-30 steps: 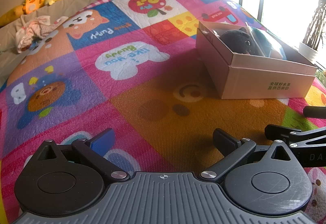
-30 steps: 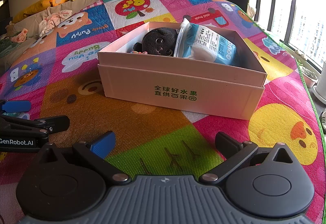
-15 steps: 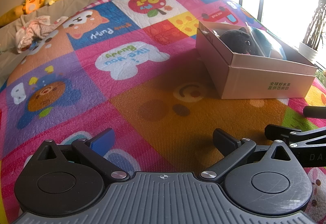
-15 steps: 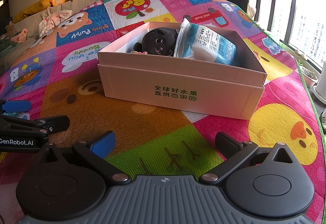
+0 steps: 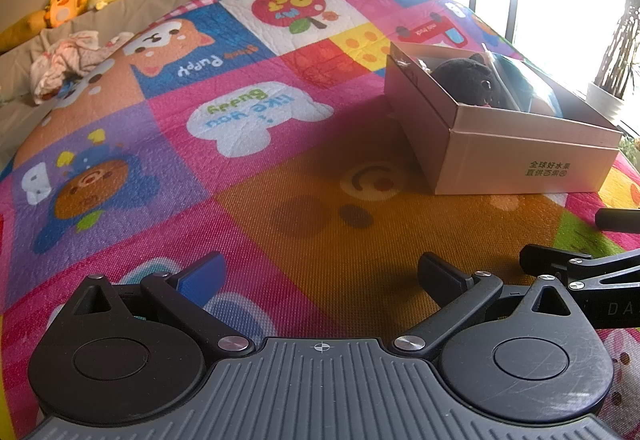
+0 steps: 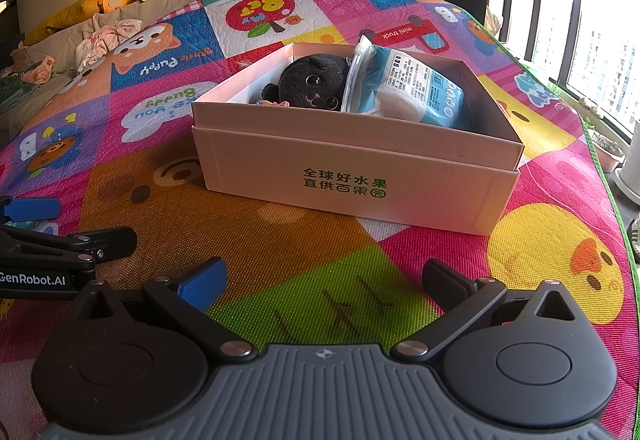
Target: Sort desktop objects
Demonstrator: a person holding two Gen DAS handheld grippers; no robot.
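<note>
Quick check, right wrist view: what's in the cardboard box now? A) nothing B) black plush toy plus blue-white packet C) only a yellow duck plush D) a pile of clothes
B: the black plush toy lies beside the blue-white packet inside the cardboard box.

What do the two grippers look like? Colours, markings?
Both match: left gripper and right gripper have a ribbed grey body, two round black discs, black linkage arms with silver pivots, one blue and one black pad. White "GenRobot.AI" lettering marks the left one's side.
</note>
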